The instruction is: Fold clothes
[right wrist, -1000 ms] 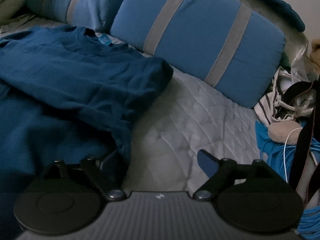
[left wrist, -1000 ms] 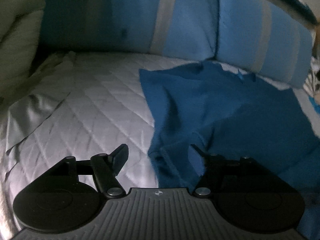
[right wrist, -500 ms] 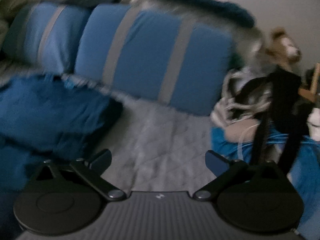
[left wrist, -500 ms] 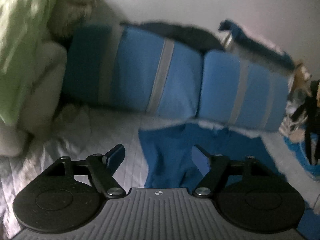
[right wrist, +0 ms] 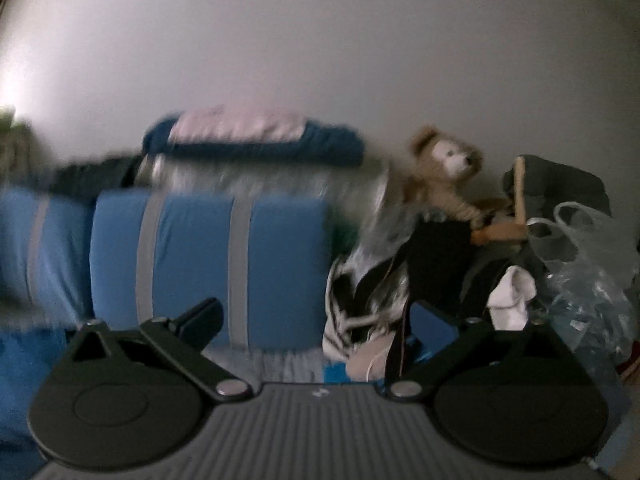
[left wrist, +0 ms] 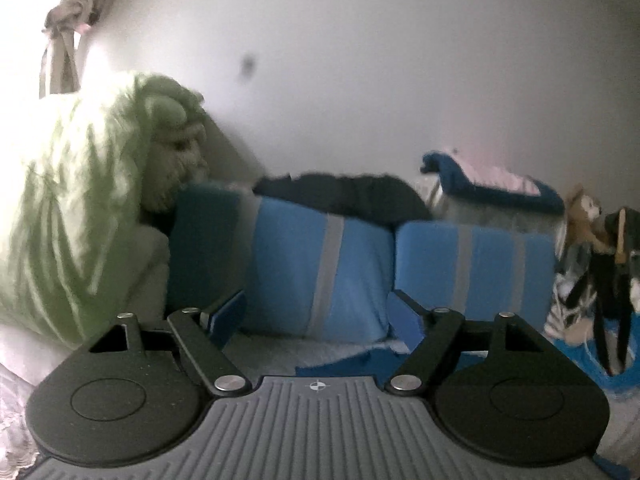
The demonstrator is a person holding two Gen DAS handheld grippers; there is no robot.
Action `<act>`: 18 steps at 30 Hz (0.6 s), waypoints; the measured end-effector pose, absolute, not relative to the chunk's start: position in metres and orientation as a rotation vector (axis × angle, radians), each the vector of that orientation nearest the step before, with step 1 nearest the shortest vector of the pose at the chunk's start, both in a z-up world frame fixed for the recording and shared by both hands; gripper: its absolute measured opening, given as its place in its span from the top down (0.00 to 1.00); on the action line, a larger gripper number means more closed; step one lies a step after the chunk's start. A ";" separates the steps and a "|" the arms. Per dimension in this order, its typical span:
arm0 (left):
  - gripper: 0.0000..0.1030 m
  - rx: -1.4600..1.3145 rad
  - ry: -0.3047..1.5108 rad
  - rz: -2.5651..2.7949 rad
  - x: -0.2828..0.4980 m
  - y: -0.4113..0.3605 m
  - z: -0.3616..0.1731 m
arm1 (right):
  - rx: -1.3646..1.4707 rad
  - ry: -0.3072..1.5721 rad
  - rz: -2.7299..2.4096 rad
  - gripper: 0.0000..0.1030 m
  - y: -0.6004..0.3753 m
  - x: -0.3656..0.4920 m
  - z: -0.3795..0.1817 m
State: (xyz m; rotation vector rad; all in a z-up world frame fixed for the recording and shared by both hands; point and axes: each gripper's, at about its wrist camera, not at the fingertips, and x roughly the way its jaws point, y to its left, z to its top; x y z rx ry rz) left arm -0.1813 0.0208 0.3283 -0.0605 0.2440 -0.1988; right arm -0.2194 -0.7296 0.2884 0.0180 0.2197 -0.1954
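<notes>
Blue shirt [left wrist: 340, 366] mostly cut off

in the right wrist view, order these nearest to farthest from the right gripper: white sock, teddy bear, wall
From the right gripper:
1. white sock, low on the right, just past the right finger.
2. teddy bear, higher, right of centre, atop the clutter pile.
3. wall, behind everything.

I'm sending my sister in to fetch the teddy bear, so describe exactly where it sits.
Follow the blue striped pillows along the wall to their right end, where a cluttered heap begins. The teddy bear sits on top against the wall, the only tan, furry thing there, with a pale muzzle, above dark straps and a clear plastic bag.
</notes>
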 end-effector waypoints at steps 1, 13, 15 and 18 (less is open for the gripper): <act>0.25 -0.063 0.241 -0.203 -0.188 0.025 0.334 | 0.038 0.203 -0.196 0.00 -0.733 -0.227 0.297; 0.25 -0.106 0.396 -0.209 -0.225 0.048 0.276 | 0.072 0.233 -0.051 0.00 -0.733 -0.298 0.293; 0.25 -0.149 0.442 -0.237 -0.224 0.048 0.252 | 0.072 0.288 -0.005 0.00 -0.724 -0.300 0.266; 0.25 -0.158 0.509 -0.259 -0.222 0.042 0.220 | 0.097 0.372 0.080 0.01 -0.712 -0.301 0.227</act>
